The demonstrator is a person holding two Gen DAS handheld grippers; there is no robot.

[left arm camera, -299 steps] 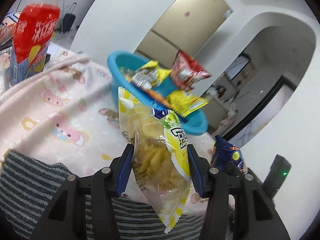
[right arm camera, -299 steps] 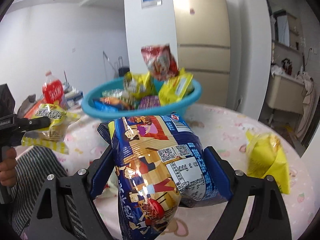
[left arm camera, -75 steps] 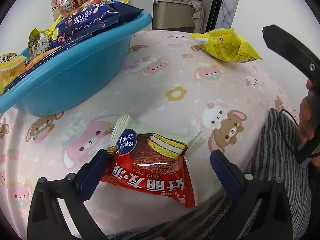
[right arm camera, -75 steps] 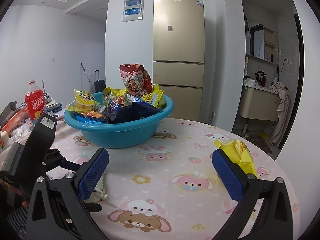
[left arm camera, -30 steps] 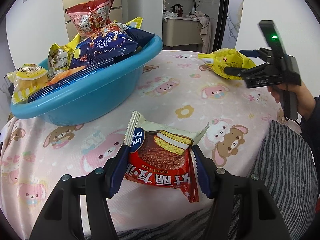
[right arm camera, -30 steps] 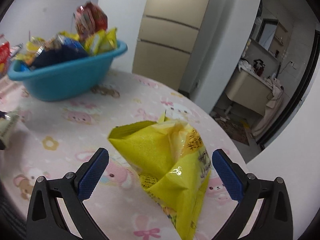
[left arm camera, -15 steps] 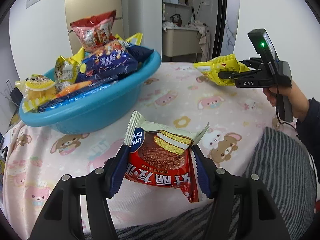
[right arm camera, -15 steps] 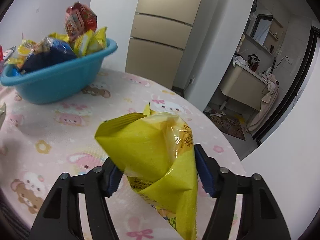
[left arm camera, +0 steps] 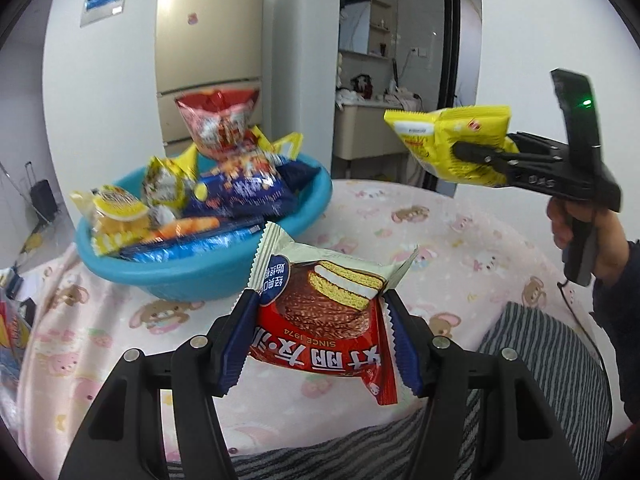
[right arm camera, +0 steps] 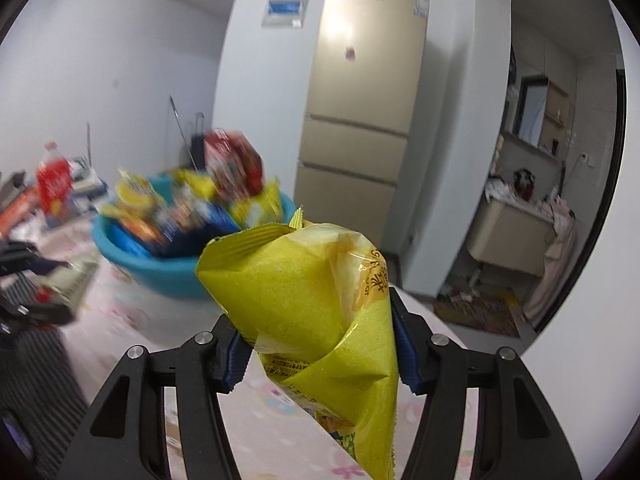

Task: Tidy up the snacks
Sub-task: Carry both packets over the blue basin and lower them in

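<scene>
Blue basin (left arm camera: 312,216) already heaped with snacks; left gripper (left arm camera: 320,320) clamps a chocolate pie packet (left arm camera: 320,316), right gripper (right arm camera: 316,336), jaws closing, pinches a yellow snack bag (right arm camera: 304,304), neither yet binned.

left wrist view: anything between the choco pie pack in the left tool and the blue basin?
Nothing stands there. In the left wrist view only bare pink cartoon tablecloth shows between the choco pie pack and the blue basin.
</scene>
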